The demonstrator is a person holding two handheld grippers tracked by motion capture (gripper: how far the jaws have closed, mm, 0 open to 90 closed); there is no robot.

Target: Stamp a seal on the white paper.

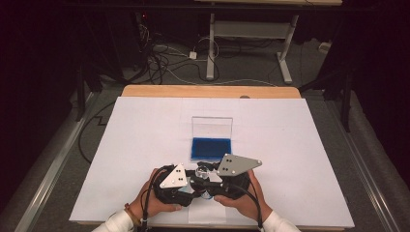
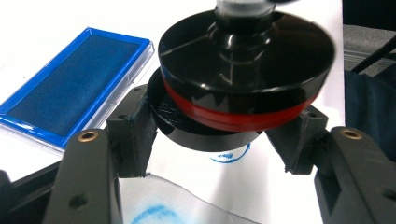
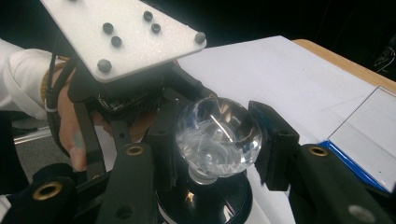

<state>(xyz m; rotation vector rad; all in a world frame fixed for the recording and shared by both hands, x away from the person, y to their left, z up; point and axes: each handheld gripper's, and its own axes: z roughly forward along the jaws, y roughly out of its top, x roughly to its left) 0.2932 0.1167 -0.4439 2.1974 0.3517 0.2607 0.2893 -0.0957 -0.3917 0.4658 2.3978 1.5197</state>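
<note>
Here, near the table's front edge, the left gripper (image 2: 219, 140) clamps a black cap (image 2: 205, 128) under a round stamp (image 2: 245, 84), whose clear knob (image 3: 218, 136) the right gripper (image 3: 212, 140) pinches. Pulled crookedly, the cap could jam, or ink could smear the white sheet (image 1: 300, 145).

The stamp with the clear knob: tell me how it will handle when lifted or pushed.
The stamp looks rigid: a thick black disc with a red band. Its faceted clear knob seems glassy and smooth, so the right gripper clamped on it may slip. Its base cap, held by the left gripper, is round and might roll if dropped on edge.
</note>
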